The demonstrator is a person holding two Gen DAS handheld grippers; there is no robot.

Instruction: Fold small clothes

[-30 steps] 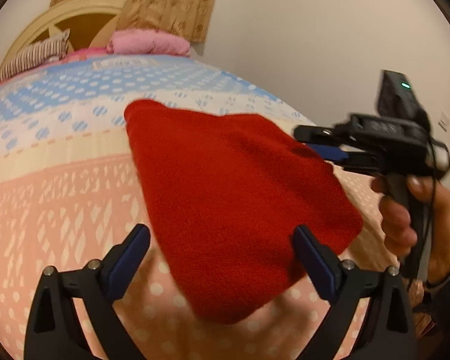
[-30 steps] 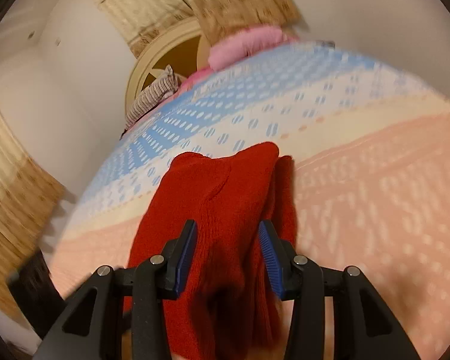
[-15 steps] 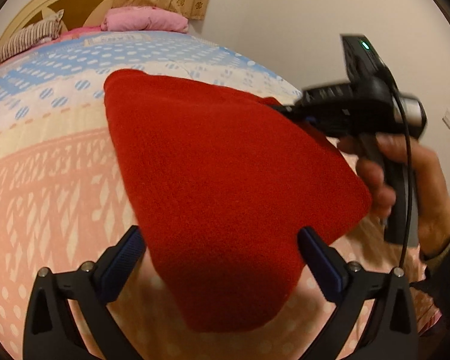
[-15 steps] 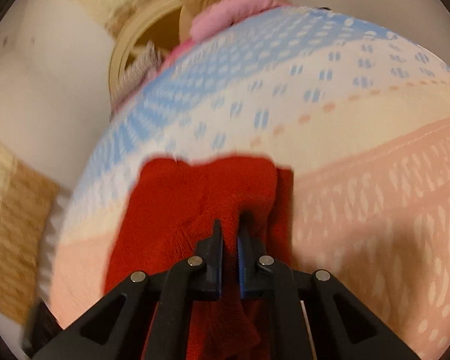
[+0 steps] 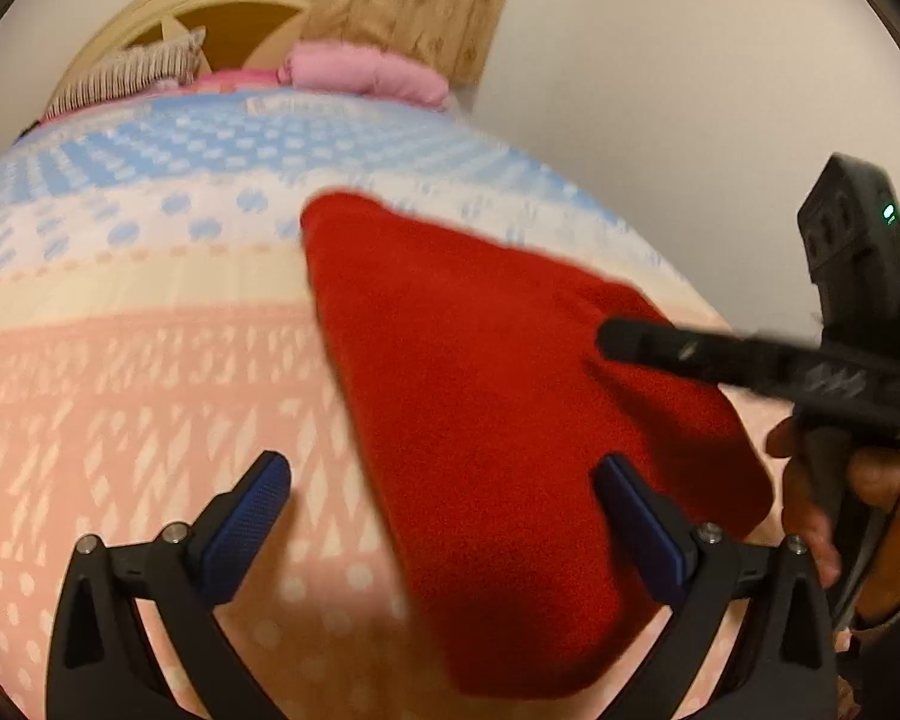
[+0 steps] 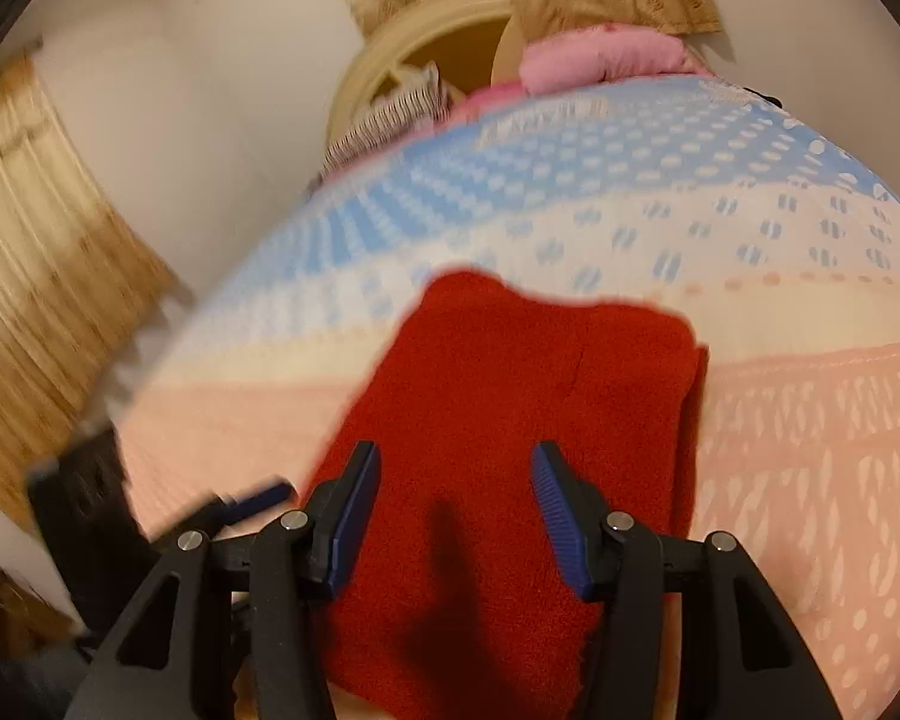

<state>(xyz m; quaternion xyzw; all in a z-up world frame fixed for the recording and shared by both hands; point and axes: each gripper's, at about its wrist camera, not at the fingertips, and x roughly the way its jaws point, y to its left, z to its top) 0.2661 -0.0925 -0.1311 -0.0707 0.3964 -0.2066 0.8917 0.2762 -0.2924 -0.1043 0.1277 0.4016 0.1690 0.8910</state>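
Note:
A red knitted garment point(image 5: 486, 372) lies folded flat on the patterned bedspread point(image 5: 138, 372); it also shows in the right wrist view point(image 6: 510, 396). My left gripper point(image 5: 444, 516) is open and empty, hovering over the garment's near left edge. My right gripper point(image 6: 456, 510) is open and empty just above the garment's near part. In the left wrist view the right gripper point(image 5: 618, 339) reaches in from the right over the garment's right side, blurred.
Pink pillow point(image 5: 366, 72) and striped pillow point(image 5: 126, 75) lie at the bed's head by a cream headboard point(image 5: 210, 0). A wall runs along the bed's right side. Curtains point(image 6: 36, 264) hang at the left in the right wrist view.
My right gripper, shut on a fold of the red garment half a second ago, has opened and let it go. The garment now lies flatter. My left gripper stayed open and drew back slightly.

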